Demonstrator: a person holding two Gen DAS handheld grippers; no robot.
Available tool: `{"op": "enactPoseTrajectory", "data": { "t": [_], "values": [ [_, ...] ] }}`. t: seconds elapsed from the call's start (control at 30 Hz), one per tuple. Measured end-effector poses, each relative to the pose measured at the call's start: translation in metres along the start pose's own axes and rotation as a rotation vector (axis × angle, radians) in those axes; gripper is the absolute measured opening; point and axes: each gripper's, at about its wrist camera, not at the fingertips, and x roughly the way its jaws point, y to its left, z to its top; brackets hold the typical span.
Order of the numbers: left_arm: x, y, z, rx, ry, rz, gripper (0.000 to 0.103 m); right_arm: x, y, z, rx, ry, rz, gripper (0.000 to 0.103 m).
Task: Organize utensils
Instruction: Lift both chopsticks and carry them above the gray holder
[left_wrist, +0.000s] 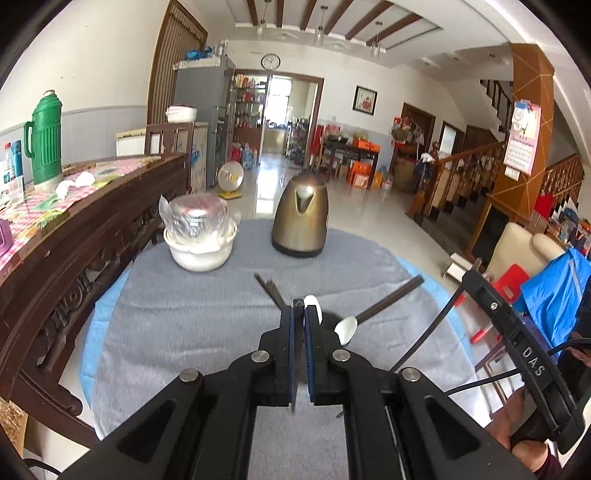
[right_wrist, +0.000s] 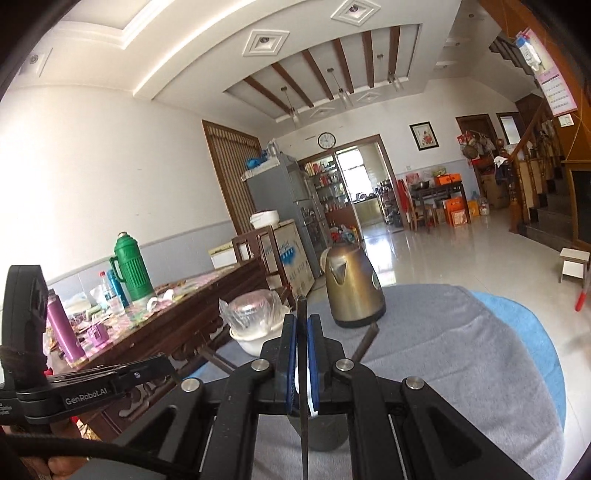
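Left gripper (left_wrist: 298, 314) at lower centre, jaws closed on a dark chopstick (left_wrist: 296, 354) that runs upright between the pads. Right gripper (right_wrist: 302, 325) likewise clamped on its own chopstick (right_wrist: 303, 369), held vertical — probably so each can drop end-first into the dark cup (right_wrist: 325, 432) partly visible beneath the right jaws. More chopsticks (left_wrist: 391, 299) and a white spoon (left_wrist: 346, 328) lie just past the left fingertips on the grey cloth (left_wrist: 184, 314). Kettle (left_wrist: 301, 216) and bowl (left_wrist: 201, 245) stand well back — clear of the work.
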Motion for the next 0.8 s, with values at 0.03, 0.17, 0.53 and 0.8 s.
{"op": "enactPoseTrajectory", "data": {
  "t": [0.03, 0.17, 0.53, 0.8],
  "values": [
    [-0.002, 0.000, 0.003, -0.004, -0.013, -0.007, 0.006, 0.000, 0.001, 0.002, 0.001, -0.004, 0.000, 0.006],
    [-0.008, -0.002, 0.012, -0.013, -0.039, -0.032, 0.006, -0.004, 0.001, 0.010, 0.003, -0.030, -0.002, 0.006],
    [-0.021, -0.019, 0.041, 0.026, -0.098, -0.056, 0.006, 0.003, 0.011, 0.038, -0.033, -0.124, -0.035, 0.006],
    [-0.016, -0.032, 0.071, 0.063, -0.134, -0.046, 0.006, 0.030, 0.019, 0.048, -0.067, -0.158, -0.077, 0.006]
  ]
}}
